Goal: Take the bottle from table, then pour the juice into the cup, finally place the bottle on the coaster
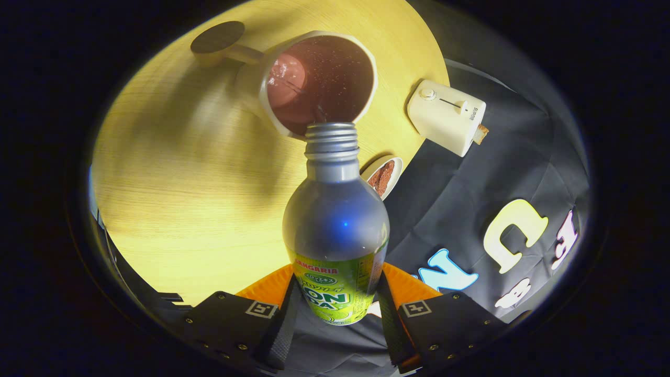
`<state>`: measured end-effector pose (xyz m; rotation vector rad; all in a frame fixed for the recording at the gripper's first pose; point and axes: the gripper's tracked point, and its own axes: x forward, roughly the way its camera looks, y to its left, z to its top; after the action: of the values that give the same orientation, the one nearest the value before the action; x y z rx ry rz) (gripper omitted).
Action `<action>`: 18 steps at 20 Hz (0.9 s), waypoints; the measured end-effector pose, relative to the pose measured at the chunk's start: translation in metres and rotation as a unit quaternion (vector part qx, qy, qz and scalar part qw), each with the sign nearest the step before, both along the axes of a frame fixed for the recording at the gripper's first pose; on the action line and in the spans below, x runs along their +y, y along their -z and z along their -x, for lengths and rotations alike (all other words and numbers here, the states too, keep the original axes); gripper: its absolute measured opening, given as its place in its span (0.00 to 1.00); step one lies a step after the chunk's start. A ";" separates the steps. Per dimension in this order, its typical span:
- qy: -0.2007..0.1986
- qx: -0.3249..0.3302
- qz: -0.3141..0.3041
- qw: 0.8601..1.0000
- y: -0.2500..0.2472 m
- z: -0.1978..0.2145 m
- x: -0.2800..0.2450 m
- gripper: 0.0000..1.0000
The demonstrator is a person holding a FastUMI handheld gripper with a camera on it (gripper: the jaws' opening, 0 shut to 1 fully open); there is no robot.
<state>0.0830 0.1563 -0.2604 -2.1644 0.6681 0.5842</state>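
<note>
My gripper (335, 303) is shut on a silver bottle (335, 220) with a green label, both fingers pressing its lower body. The bottle is tipped forward, and its open threaded mouth sits at the near rim of a white cup (319, 78) on the round wooden table (172, 183). The cup's inside is brownish-pink, with a thin stream running from the bottle's mouth into it. A dark round coaster (217, 36) lies on the table just beyond the cup, on its far side.
A cream toaster (445, 116) with a slice of bread in it stands near the table's edge, right of the cup. A small white dish (383, 175) with something brown in it sits beside the bottle's neck.
</note>
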 end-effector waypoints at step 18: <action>-0.062 -0.016 0.068 0.996 -0.023 0.003 0.024 0.71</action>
<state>0.0796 0.1802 -0.2372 -2.3509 0.5738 0.5832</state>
